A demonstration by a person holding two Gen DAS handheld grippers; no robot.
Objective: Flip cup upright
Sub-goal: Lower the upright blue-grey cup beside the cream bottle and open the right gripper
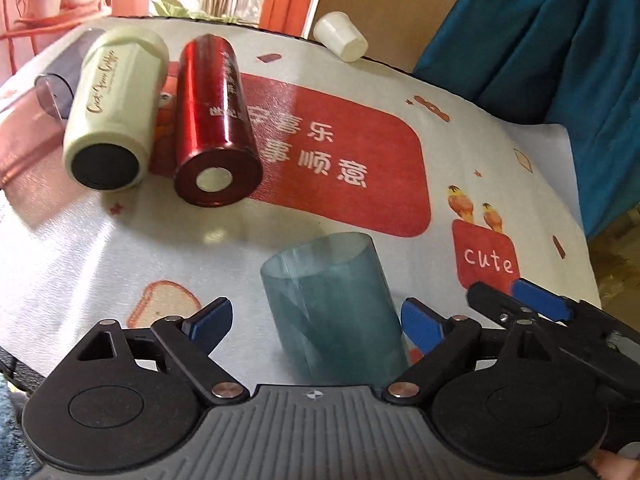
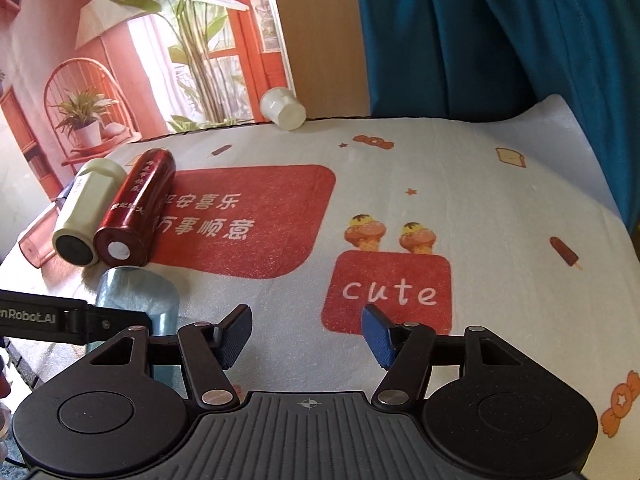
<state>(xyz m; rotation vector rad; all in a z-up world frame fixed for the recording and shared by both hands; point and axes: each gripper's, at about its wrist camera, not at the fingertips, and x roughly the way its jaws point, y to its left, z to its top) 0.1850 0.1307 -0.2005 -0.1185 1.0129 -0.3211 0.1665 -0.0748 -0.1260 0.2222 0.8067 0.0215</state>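
The teal cup lay between the left gripper's wide-open jaws, unclamped, long axis pointing away. The right gripper gaped empty, farther off.

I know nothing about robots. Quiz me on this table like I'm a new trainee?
1. What stands between the open fingers of the left tool?
A. the translucent teal plastic cup
B. a small white cup
C. a red bottle

2. True or false: the right tool is shut on a cup.

3. Fill in: the shiny red metal tumbler and the pale green tumbler next to it both lie on their ____.

Key: 1 A; 2 false, it is open and holds nothing; 3 sides.
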